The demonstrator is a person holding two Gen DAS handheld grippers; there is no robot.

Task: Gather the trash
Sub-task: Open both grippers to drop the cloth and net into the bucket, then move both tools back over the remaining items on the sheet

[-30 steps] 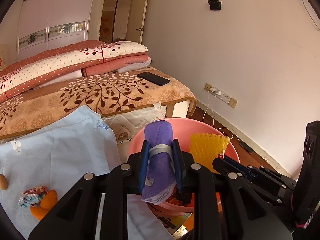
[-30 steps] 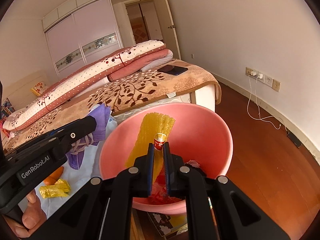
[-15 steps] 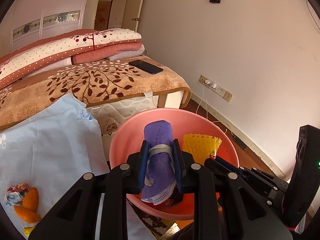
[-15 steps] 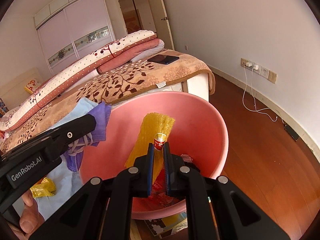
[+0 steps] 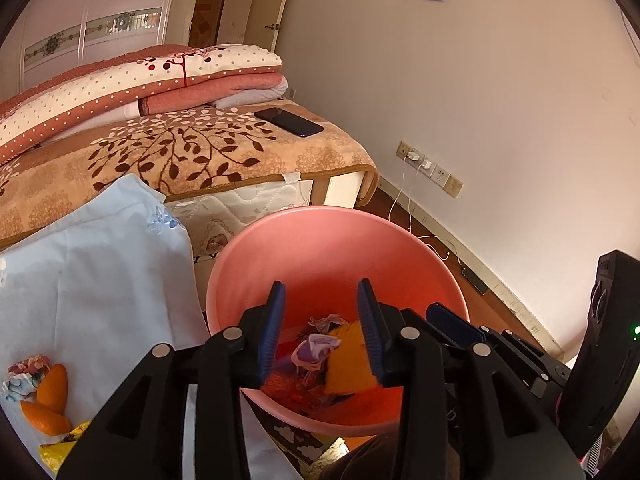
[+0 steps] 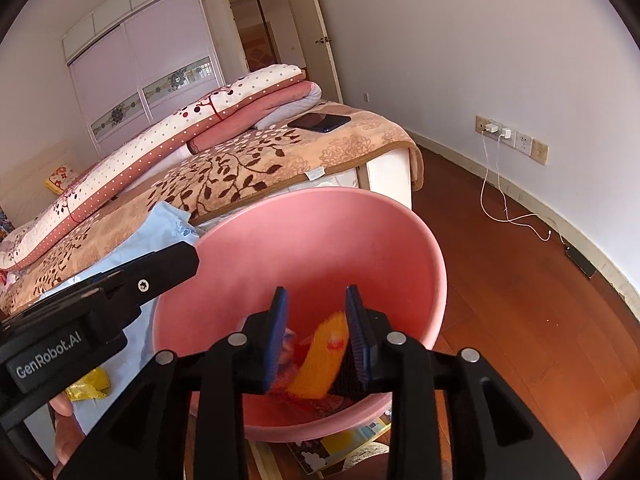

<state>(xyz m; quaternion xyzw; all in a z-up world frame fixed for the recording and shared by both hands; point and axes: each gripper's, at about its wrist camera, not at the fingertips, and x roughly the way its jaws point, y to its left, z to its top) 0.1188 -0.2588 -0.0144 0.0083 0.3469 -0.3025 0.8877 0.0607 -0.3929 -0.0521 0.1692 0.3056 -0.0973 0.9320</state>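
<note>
Both hand-held grippers hang over the pink basin [image 5: 304, 248], and both have just been opening. The left hand-held gripper [image 5: 322, 328] stands released, nothing between its jaws; the purple mask [image 5: 316, 350] lies below it in the basin among the other scraps. The right hand-held gripper [image 6: 316, 332] is released too, its blue pads apart, with the yellow foam net [image 6: 322, 360] loose beneath them on the pile. Off to the left gripper's left, orange peel [image 5: 48, 396] and a yellow wrapper [image 5: 60, 450] sit on the pale blue cloth [image 5: 100, 280].
</note>
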